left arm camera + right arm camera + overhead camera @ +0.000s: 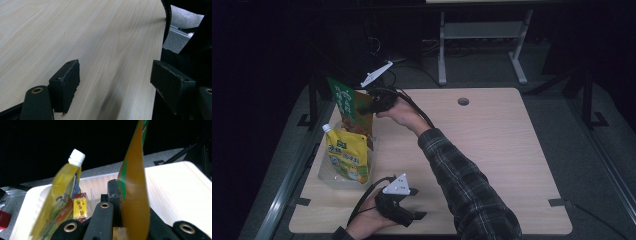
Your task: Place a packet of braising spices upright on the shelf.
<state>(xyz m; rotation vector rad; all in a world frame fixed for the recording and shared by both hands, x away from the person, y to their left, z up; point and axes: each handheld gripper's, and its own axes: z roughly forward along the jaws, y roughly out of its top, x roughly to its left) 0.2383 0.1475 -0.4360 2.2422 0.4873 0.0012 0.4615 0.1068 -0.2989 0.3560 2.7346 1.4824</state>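
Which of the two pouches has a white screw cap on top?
The yellow pouch standing in the clear container. The green and brown pouch, clamped in the right tool, has a flat top without a cap.

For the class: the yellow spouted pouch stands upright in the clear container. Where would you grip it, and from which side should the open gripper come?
Probably the flat neck just under the white cap of the yellow pouch. It stands upright in the clear container with its top free. The left gripper, jaws open, could come from above, pinching across the flat faces; the right gripper already holds the green and brown packet.
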